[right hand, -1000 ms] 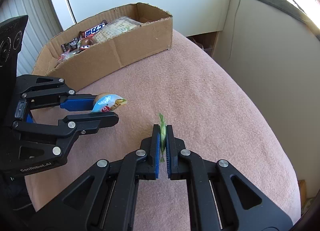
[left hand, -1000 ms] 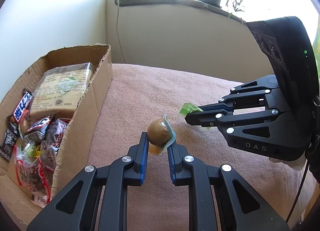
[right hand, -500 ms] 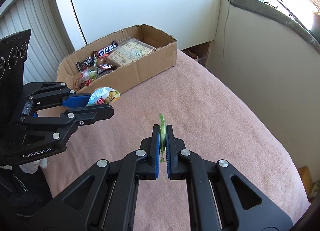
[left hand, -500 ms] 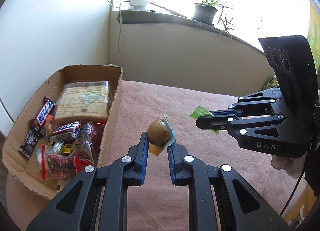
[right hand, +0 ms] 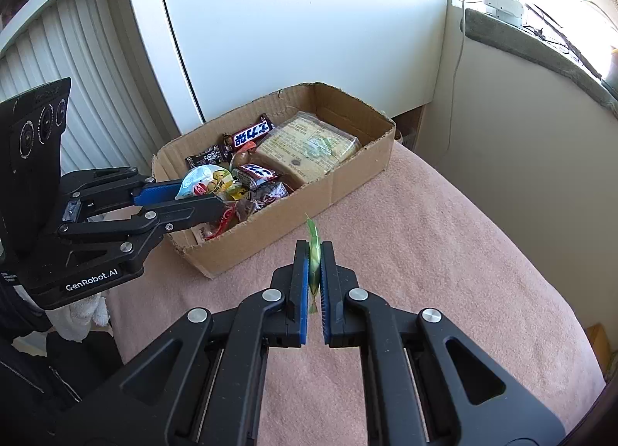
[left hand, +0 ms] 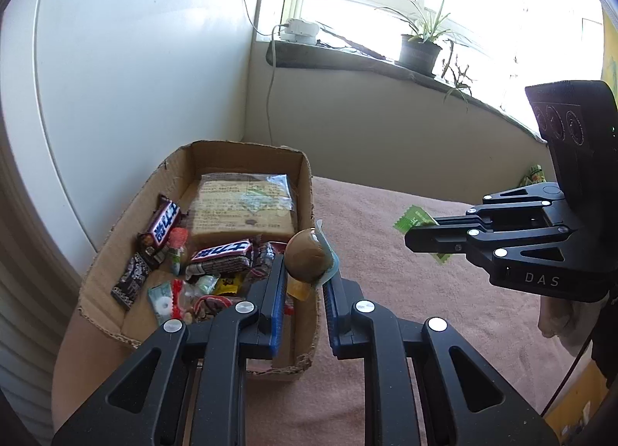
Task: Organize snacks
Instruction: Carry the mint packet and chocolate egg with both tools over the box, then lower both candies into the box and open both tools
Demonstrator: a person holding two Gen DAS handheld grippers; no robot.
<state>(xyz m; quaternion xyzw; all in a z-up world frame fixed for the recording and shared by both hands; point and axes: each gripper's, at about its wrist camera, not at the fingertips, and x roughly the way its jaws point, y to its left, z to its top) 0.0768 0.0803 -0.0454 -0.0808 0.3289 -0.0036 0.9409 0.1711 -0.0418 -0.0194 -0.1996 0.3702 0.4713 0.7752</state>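
Left gripper (left hand: pixel 305 283) jaws clamped on round brown snack (left hand: pixel 307 261), held above near end of cardboard box (right hand: pixel 359 171). Right gripper (right hand: pixel 314 272) jaws pinched on thin green packet (right hand: pixel 313 252), over pink worktop (right hand: pixel 444 252) beside box.

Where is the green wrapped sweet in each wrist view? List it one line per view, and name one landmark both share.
Left wrist view: the green wrapped sweet is right of centre, pinched in the right gripper over the pink cloth.
Right wrist view: it is at lower centre, edge-on between that gripper's blue pads.
Shared landmark: the cardboard box of snacks, left in the left wrist view, centre-left in the right.
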